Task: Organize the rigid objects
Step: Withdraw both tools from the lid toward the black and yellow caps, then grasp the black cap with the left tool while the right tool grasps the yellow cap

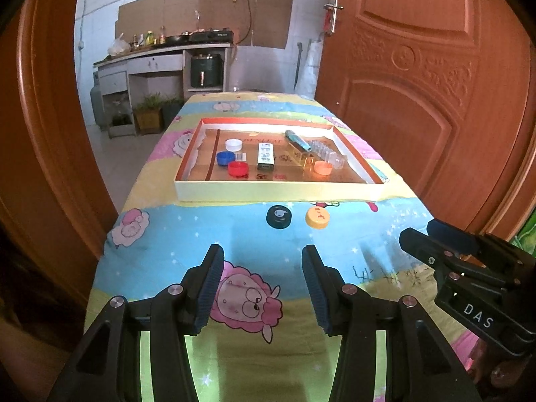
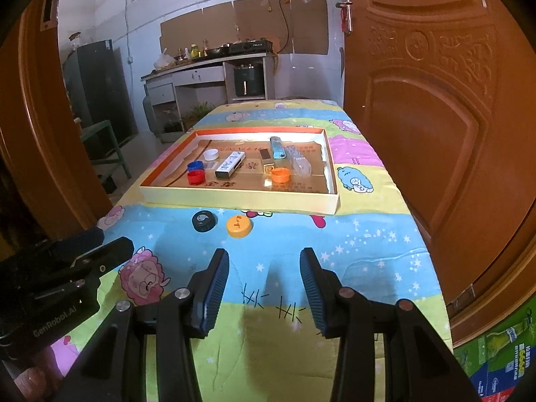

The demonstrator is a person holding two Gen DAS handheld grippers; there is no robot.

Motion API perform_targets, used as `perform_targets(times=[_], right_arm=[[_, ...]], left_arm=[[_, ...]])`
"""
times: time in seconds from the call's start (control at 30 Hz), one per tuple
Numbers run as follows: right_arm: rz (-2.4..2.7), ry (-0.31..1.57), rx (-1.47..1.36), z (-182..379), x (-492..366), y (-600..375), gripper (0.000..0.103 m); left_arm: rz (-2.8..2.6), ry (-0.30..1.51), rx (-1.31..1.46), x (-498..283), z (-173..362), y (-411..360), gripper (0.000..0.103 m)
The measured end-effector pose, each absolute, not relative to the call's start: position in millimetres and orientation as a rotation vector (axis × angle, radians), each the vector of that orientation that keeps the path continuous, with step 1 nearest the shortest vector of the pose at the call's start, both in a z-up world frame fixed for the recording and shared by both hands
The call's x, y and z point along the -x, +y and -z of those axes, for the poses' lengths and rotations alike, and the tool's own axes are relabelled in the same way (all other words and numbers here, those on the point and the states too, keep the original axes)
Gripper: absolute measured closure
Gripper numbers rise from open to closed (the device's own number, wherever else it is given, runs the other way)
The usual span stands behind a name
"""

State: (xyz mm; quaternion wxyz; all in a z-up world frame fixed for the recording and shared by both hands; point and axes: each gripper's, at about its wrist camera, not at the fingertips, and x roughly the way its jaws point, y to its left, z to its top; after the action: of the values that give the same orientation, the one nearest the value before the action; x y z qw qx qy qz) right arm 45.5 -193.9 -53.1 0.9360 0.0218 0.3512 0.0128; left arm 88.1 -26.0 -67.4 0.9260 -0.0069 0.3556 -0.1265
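A shallow cardboard tray (image 1: 278,191) (image 2: 239,199) lies mid-table. In it are a white cap (image 1: 233,144), a blue cap (image 1: 225,158), a red cap (image 1: 238,169), a white box (image 1: 265,156), an orange cap (image 1: 323,167), a teal tube (image 1: 297,140) and a clear blister strip (image 1: 327,152). A black cap (image 1: 278,216) (image 2: 204,221) and a yellow cap (image 1: 317,217) (image 2: 239,226) lie on the cloth in front of the tray. My left gripper (image 1: 263,284) is open and empty, near the table's front. My right gripper (image 2: 264,288) is open and empty beside it.
The table has a cartoon-print cloth (image 1: 201,234). A brown wooden door (image 1: 435,83) stands close on the right and a door frame (image 1: 50,100) on the left. A kitchen counter (image 1: 160,53) is far behind. A green carton (image 2: 502,351) sits at the lower right.
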Motion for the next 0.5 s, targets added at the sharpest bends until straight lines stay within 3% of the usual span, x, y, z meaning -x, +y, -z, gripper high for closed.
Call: perform_targets(times=[0.5], right_arm=[[-0.096, 0.819, -0.006, 93.9, -98.3, -177.1, 0.056]], left_arm=[[0.265, 0.786, 0.033, -115.5, 89.2, -19.7, 0.053]])
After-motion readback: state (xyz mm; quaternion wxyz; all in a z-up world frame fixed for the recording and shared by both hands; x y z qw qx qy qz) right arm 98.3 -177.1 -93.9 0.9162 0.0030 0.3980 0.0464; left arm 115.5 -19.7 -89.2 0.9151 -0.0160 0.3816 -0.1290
